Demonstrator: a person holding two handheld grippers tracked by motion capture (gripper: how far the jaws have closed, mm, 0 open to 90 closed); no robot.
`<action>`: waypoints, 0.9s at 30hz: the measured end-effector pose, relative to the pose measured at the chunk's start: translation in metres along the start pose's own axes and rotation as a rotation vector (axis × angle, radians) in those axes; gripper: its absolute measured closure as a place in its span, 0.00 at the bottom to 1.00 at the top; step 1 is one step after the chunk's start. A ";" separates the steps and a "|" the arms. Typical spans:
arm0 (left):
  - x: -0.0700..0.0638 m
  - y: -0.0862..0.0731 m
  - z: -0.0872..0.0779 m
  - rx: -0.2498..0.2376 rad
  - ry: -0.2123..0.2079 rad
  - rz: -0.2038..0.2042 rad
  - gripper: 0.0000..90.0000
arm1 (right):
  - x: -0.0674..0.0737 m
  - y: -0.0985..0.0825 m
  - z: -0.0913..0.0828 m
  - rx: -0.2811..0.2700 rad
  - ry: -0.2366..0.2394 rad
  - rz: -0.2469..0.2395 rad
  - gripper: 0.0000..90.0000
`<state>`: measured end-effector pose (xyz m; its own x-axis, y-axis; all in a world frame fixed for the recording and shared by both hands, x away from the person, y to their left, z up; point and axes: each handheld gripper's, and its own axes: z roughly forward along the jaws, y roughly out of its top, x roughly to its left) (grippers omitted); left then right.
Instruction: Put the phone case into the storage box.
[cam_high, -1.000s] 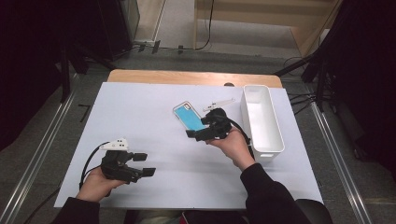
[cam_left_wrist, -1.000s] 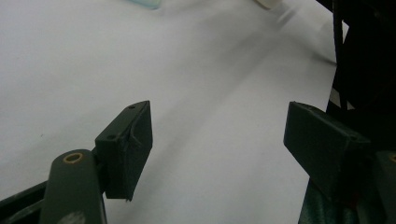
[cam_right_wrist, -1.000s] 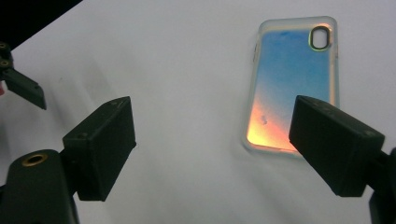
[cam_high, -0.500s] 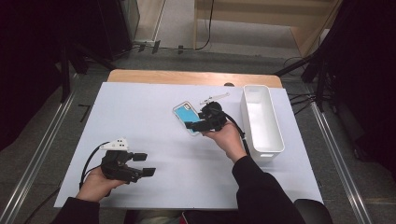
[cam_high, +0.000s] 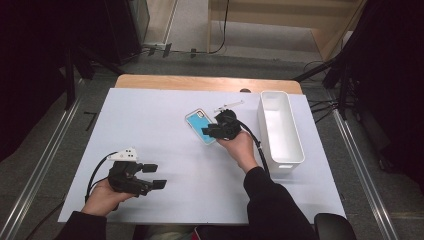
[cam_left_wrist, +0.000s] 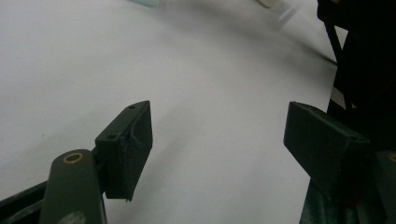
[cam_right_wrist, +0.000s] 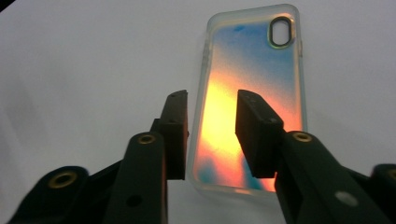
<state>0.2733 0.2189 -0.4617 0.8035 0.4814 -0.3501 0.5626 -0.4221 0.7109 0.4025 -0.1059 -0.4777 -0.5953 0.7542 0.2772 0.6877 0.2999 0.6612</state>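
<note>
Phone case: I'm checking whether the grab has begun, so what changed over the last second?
The right hand-held gripper moved further over the phone case, and its jaws have just been closing, one over the case and one at its edge, not yet pressing. The case lies flat where it was. The left hand-held gripper, open, and the white bin stayed put.

My right gripper (cam_high: 211, 131) covers the near end of the glossy blue-and-orange phone case (cam_high: 198, 123) from above. At twelve o'clock from it, a thin white object (cam_high: 229, 105) is too small to identify. My left gripper's (cam_left_wrist: 217, 140) view blurs a pale object (cam_left_wrist: 270, 3) cut off at twelve o'clock.
</note>
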 end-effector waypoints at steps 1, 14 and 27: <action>0.000 0.000 0.000 -0.001 0.001 0.000 0.26 | -0.001 0.000 0.002 0.002 -0.004 -0.005 0.78; 0.000 0.000 0.000 0.000 -0.001 0.002 0.26 | -0.006 -0.005 0.014 0.049 0.026 0.008 0.98; 0.000 0.000 0.000 0.001 -0.001 0.003 0.26 | -0.003 -0.009 0.021 0.079 0.033 -0.003 0.98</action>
<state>0.2733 0.2191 -0.4616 0.8053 0.4796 -0.3486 0.5605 -0.4242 0.7112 0.4072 -0.0988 -0.4989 -0.6102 0.7337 0.2988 0.7155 0.3484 0.6056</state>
